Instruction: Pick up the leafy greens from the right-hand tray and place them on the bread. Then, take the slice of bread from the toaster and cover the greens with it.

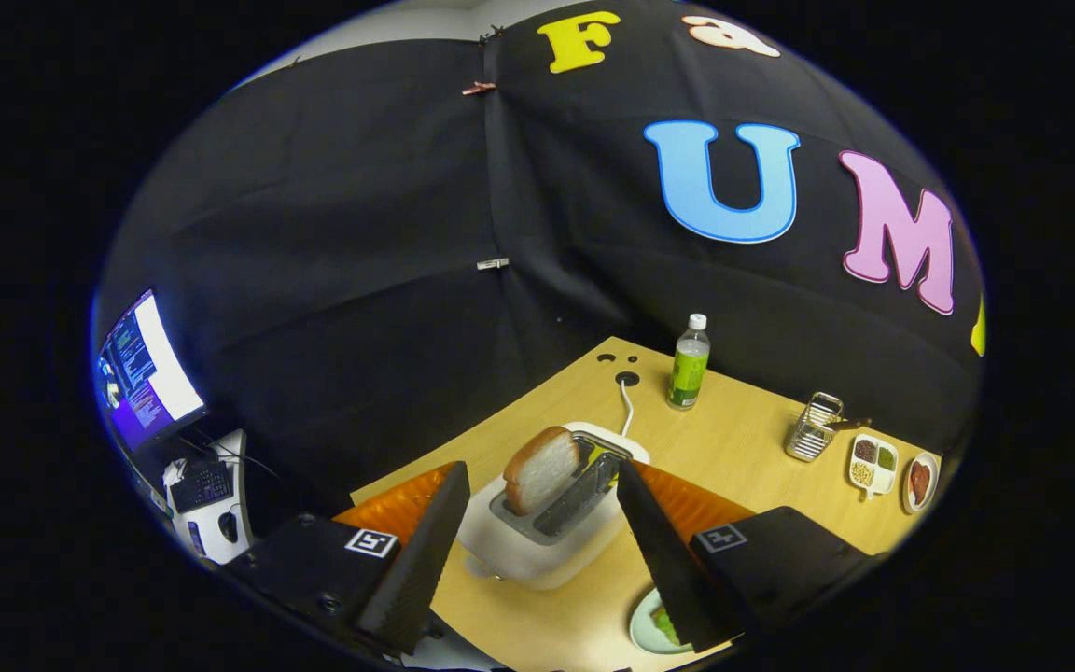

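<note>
With greens (662,620) seemingly plated already, I hold the gripper (537,551) with jaws open and empty before the toaster (537,541); its bread slice (540,469) remains untaken.

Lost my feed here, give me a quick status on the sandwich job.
Tongs open, holding nothing, toaster between the fingers. Bread slice upright in toaster slot. Greens on plate beside one finger. Nothing between tongs and bread.
</note>
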Demonstrator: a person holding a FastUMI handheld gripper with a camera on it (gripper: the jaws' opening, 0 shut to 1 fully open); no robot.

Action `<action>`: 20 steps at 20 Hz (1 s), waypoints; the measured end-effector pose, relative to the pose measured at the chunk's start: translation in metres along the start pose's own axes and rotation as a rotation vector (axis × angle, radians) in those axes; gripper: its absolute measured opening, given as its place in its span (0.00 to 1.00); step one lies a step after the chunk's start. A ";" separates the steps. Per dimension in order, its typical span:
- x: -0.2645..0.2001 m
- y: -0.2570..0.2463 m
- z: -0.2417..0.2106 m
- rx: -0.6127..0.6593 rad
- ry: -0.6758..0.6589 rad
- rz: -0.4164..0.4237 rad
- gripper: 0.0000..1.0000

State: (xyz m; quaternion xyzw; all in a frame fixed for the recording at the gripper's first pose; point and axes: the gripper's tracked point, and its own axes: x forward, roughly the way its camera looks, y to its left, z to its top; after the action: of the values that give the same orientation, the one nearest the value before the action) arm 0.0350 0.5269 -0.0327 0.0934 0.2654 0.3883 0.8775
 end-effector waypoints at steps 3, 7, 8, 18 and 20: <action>0.035 0.016 -0.007 0.109 0.041 -0.024 0.99; 0.082 0.005 -0.020 0.175 0.091 -0.109 0.99; 0.092 0.003 -0.024 0.194 0.106 -0.125 0.99; 0.116 -0.030 -0.052 0.327 0.181 -0.298 0.21; 0.116 -0.025 -0.054 0.345 0.195 -0.282 0.12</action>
State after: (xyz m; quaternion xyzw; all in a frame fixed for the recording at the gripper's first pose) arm 0.0857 0.5923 -0.1331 0.1661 0.4216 0.2179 0.8644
